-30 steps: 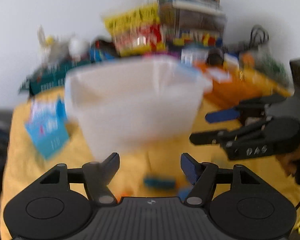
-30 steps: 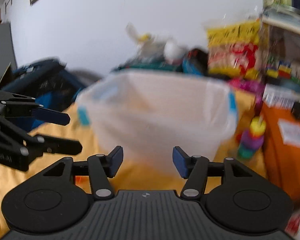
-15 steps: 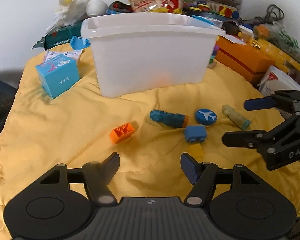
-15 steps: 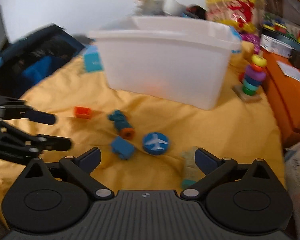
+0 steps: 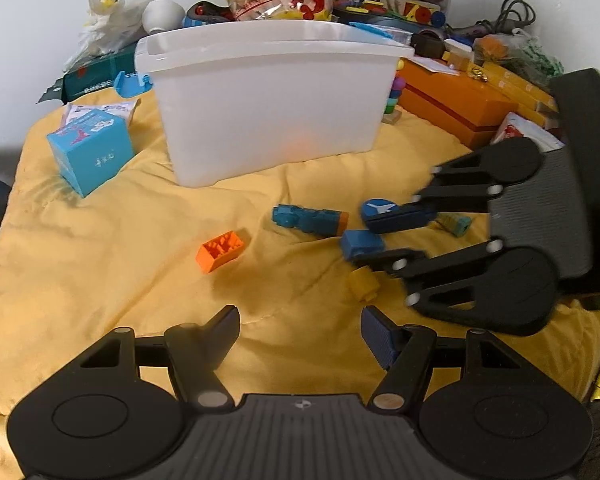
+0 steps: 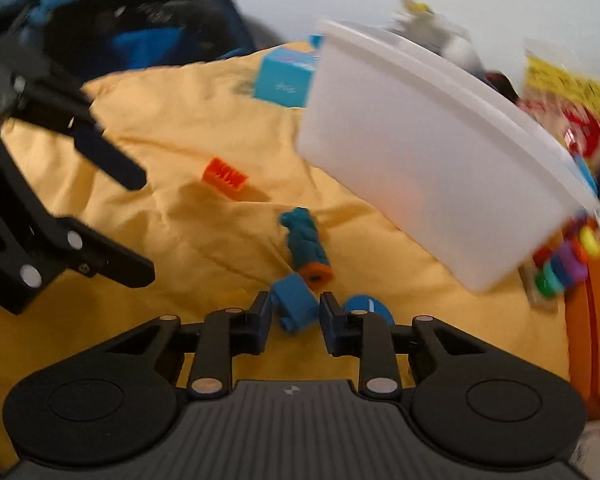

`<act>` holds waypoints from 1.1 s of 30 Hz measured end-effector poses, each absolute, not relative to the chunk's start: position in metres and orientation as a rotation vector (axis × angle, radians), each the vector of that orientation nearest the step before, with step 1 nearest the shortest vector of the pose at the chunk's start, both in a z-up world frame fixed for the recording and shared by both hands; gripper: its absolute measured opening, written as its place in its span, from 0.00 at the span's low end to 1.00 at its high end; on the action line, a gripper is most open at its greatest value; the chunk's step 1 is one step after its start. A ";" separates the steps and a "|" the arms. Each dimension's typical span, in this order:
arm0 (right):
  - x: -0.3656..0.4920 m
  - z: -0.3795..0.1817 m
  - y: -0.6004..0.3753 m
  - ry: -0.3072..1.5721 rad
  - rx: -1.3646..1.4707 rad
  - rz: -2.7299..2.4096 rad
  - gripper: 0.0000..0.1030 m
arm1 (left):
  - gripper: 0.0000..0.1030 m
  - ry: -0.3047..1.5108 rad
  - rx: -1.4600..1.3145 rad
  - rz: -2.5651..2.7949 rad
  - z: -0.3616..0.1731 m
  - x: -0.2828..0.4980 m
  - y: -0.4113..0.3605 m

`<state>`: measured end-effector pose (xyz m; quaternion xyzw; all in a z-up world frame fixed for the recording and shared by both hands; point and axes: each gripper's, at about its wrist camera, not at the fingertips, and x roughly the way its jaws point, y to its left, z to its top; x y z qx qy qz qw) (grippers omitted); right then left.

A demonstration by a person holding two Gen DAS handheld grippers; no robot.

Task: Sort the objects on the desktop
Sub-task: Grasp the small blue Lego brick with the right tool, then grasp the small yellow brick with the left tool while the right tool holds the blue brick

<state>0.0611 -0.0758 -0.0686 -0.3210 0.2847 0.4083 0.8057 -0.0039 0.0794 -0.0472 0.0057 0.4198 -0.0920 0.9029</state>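
Yellow cloth (image 5: 100,264) covers the whole work surface, rumpled, with its widest bare stretch on the near left, around and in front of the orange brick (image 5: 220,251). At the back of that open stretch stands the white plastic bin (image 5: 268,108), its rim ringed behind by piled clutter; an orange box (image 5: 452,112) crowds its right end and a light blue carton (image 5: 90,156) sits off its left corner, apart from it. In front of the bin the small toys lie in a loose cluster: a teal cylinder with an orange end (image 5: 310,220), a round blue disc with a white plane (image 5: 378,210), a small yellow block (image 5: 364,285) and a blue block (image 6: 294,306).

Right gripper (image 6: 294,316) reaches into that cluster, its jaws having just been closing; the blue block sits between them with the pads at its sides, though motion blur leaves the actual contact unclear. Left gripper (image 5: 298,326) hangs over bare cloth near the front, jaws wide apart with nothing between them.
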 end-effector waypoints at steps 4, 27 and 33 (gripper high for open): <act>0.063 -0.078 -0.062 0.584 -0.760 0.903 0.31 | 0.69 0.862 0.034 -0.223 -0.047 -0.006 0.070; 0.073 -0.061 -0.131 0.869 -0.328 0.803 0.28 | 0.23 0.896 0.178 -0.353 -0.079 0.045 0.022; 0.064 -0.064 -0.144 0.841 -0.280 0.799 0.31 | 0.17 0.912 0.138 -0.353 -0.076 0.047 0.026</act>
